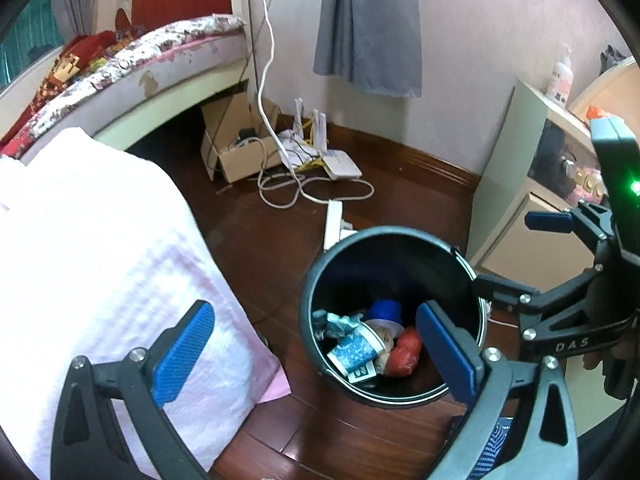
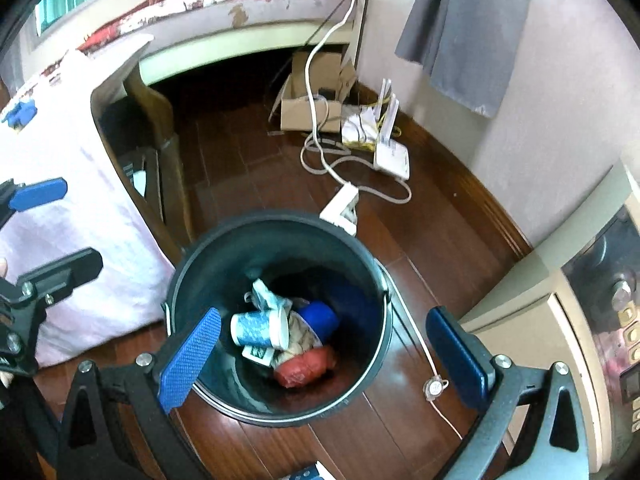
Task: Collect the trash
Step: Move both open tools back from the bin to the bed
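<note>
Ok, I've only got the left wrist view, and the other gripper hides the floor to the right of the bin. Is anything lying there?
Observer: Yes. A thin white cord with a small round piece on it lies on the floor, just right of the bin.
Operator: And the blue patterned thing in the bin?
Observer: It is a paper cup, whole, lying on its side on the other trash.
Operator: Anything on the white cloth?
Observer: One small blue object sits on top of the white cloth, at the left. I cannot tell what it is.
</note>
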